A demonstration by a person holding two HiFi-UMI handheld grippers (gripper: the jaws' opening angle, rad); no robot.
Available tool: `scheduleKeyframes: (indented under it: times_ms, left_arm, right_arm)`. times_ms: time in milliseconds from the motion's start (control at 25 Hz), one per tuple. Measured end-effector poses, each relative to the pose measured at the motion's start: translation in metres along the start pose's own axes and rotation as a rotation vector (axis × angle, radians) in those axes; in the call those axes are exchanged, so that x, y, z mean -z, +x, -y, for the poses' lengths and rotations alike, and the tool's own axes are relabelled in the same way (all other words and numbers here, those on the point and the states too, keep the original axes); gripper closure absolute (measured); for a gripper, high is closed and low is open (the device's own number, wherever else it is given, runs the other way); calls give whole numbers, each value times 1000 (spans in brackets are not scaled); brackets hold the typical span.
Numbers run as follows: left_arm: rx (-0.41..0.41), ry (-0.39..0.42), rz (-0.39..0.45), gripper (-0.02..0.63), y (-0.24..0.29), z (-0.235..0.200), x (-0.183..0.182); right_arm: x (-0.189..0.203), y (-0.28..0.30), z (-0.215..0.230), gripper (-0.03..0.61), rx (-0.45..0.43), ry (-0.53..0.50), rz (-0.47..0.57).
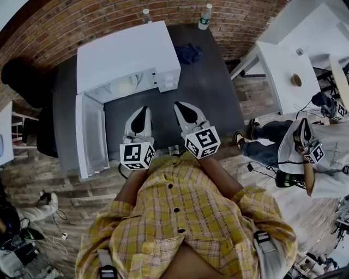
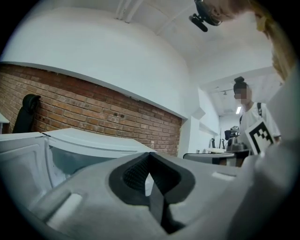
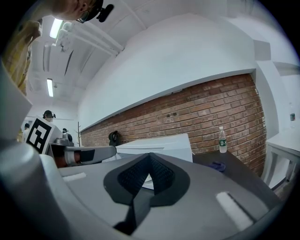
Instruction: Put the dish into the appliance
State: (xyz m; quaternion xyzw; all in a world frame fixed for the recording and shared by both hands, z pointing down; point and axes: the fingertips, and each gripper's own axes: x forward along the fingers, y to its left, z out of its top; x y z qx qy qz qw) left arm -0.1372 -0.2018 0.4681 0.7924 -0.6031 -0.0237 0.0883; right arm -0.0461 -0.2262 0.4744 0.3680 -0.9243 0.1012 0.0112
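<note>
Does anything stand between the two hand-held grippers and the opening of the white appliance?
Nothing visible does. The door of the appliance hangs open to the left, aside. The left hand-held gripper and the right hand-held gripper, both shut and empty, have only dark table before the opening.

Fingers (image 2: 127, 176) together, open microwave (image 2: 93, 143) beyond.

Brick wall (image 1: 245, 22), dark table (image 1: 218, 92) and water bottle (image 1: 204, 16) against it, white table (image 1: 289, 65) off its right end, plank floor (image 1: 43, 174), ceiling strip light (image 3: 49, 86).
</note>
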Motion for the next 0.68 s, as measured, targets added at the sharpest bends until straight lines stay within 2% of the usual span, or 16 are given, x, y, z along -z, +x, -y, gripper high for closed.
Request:
scheduleKeyframes:
  times_ms: [240, 680]
  left_arm:
    - [12, 55, 2, 614, -2, 6, -3]
    - [29, 55, -4, 614, -3, 11, 1]
  right_arm:
    - [-2, -2, -4, 584, 1, -10, 9]
    - [-4, -10, -6, 584, 9, -20, 17]
